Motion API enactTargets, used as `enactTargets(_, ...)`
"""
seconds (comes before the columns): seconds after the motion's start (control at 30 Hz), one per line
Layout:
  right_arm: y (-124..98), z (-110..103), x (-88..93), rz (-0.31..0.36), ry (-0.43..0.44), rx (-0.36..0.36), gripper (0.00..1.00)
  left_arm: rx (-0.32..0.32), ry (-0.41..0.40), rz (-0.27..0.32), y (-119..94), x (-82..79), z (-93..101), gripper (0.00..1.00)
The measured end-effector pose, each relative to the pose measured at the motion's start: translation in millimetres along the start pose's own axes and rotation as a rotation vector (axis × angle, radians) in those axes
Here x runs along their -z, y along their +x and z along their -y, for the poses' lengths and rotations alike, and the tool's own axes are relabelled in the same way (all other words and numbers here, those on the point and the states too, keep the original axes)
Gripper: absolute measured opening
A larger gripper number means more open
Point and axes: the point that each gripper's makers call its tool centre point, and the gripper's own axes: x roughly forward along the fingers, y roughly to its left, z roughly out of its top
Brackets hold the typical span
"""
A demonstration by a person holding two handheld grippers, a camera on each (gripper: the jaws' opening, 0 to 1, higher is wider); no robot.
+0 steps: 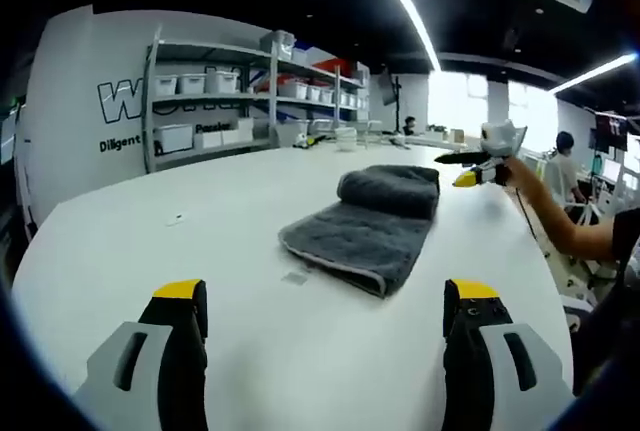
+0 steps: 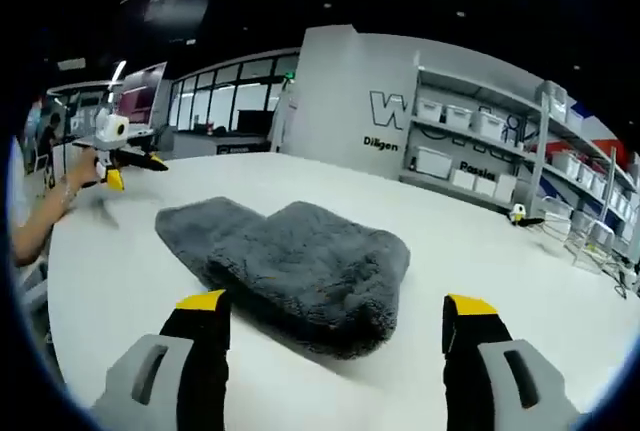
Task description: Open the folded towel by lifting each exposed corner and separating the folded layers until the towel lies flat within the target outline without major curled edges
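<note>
Currently the grey towel [image 1: 375, 221] sits folded on the white table [image 1: 200, 241], roughly mid-table in the left gripper view, with a rolled or doubled-over bulge at its far end and a flat layer with a pale hem running toward the near edge. Left gripper [image 1: 325, 306] hovers above the near table edge, jaws wide apart, nothing between them, well short of the towel. Right gripper [image 2: 335, 316] has jaws spread too, empty, with the towel [image 2: 290, 266] just beyond the tips; its thick fold faces the camera. In the left gripper view, the other gripper [image 1: 478, 166] is held by a hand [image 1: 522, 176] at the right, near the towel's far corner, not touching it. Shelving [image 1: 240, 91] with white bins stands beyond the table on the left. Wall lettering is partly readable. A person [image 1: 566, 166] sits far right.
</note>
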Motion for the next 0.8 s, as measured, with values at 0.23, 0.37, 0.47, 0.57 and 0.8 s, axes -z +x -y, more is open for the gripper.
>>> enactTargets(0.23, -23.1, -43.4, 7.9, -0.068, -0.092, -0.09, 0.99, -0.004, -0.002, -0.002, -0.7, 0.2, -2.5, 0.97)
enactTargets(0.37, -28.6, -54.2, 1.8, -0.042, -0.109, -0.09, 0.99, -0.002, -0.002, -0.013, 0.3, 2.1, -0.6, 0.97)
enactTargets(0.47, -28.7, -56.1, -0.5, -0.029, -0.117, -0.085, 0.99, 0.007, -0.014, 0.0, 2.4, -1.9, 2.1, 0.97)
enactTargets(0.57, -27.2, -58.9, 2.4, -0.034, -0.115, -0.101, 0.99, 0.021, -0.039, 0.018, 4.2, -5.5, 4.1, 0.96)
enactTargets(0.8, -23.2, -63.5, 5.3, -0.042, -0.113, -0.13, 0.99, 0.007, -0.027, -0.005, 11.7, -2.5, 2.2, 0.92)
